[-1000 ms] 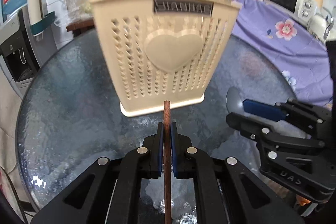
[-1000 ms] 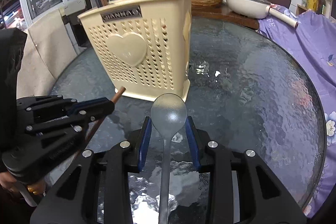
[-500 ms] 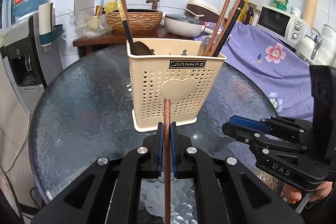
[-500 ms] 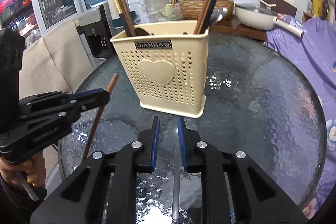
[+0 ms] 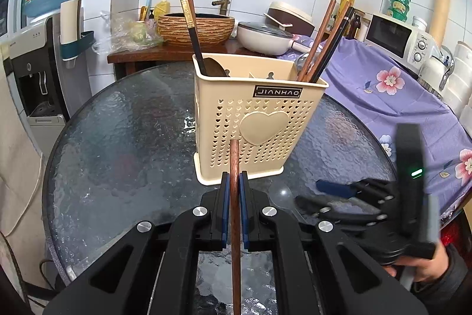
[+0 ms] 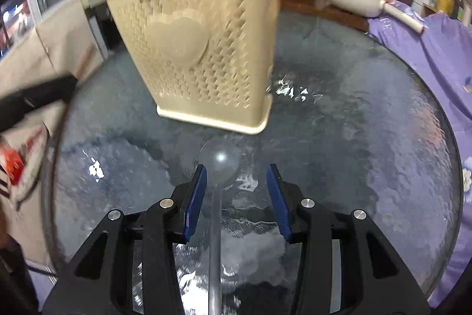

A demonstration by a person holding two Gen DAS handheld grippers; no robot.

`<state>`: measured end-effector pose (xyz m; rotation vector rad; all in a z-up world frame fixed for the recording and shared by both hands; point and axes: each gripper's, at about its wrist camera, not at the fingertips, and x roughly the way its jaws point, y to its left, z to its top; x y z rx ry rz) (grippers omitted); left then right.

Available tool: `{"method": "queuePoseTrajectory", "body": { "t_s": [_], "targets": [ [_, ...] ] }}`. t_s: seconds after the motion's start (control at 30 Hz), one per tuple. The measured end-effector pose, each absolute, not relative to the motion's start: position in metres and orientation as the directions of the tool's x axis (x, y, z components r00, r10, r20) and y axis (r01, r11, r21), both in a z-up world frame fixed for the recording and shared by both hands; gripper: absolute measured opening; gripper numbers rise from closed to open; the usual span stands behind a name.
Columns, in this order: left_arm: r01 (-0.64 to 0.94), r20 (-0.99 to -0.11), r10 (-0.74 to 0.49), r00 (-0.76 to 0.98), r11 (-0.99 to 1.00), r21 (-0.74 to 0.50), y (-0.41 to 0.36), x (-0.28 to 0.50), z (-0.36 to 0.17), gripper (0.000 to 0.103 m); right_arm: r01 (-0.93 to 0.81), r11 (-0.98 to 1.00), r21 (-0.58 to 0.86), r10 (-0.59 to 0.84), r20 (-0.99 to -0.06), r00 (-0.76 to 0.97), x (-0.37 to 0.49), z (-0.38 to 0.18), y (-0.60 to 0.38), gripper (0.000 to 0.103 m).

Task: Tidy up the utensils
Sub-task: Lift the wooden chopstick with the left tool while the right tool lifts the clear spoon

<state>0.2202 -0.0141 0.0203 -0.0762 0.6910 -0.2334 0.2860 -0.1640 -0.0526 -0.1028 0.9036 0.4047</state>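
One round table (image 5: pixel 124 155) of pebbled glass: perforated cream plastic caddy (image 5: pixel 259 126); left gripper (image 5: pixel 233 191) clamped on wooden chopstick (image 5: pixel 235 214); right gripper (image 6: pixel 236 188), jaws just widened, straddling steel spoon (image 6: pixel 218 164) lying flat.

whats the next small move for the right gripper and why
Probably close the right gripper on the spoon. Its jaws have just been opening and now stand apart around the spoon, which lies on the table in front of the holder; the left gripper already clamps a chopstick.
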Motion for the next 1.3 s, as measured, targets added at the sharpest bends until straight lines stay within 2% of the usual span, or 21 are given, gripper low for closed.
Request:
{"method": "queuePoseTrajectory", "body": {
  "t_s": [0.17, 0.47, 0.5, 0.53, 0.7, 1.3],
  "targets": [
    [0.183, -0.620, -0.234, 0.749, 0.972, -0.146, -0.013, 0.219, 0.022, 0.006, -0.396, 0.918, 0.017, 0.250, -0.802, 0.543, 0.299, -0.067, -0.142, 0.044],
    [0.186, -0.620, -0.238, 0.748, 0.971, -0.149, -0.010, 0.221, 0.022, 0.006, -0.420, 0.907, 0.002, 0.252, -0.803, 0.540, 0.299, -0.065, -0.123, 0.043],
    [0.186, -0.620, -0.238, 0.747, 0.971, -0.149, -0.010, 0.221, 0.022, 0.006, -0.417, 0.909, 0.009, 0.254, -0.805, 0.536, 0.300, -0.064, -0.123, 0.043],
    [0.187, -0.620, -0.239, 0.747, 0.971, -0.149, -0.010, 0.221, 0.022, 0.006, -0.416, 0.909, 0.017, 0.259, -0.806, 0.532, 0.300, -0.064, -0.122, 0.038],
    [0.187, -0.618, -0.240, 0.749, 0.971, -0.150, -0.010, 0.223, 0.022, 0.006, -0.414, 0.910, 0.026, 0.264, -0.805, 0.531, 0.305, -0.063, -0.126, 0.037],
    [0.200, -0.556, -0.250, 0.793, 0.968, -0.150, -0.006, 0.207, 0.047, 0.006, -0.463, 0.881, 0.099, 0.412, -0.642, 0.647, 0.250, 0.015, -0.157, 0.037]
  ]
}}
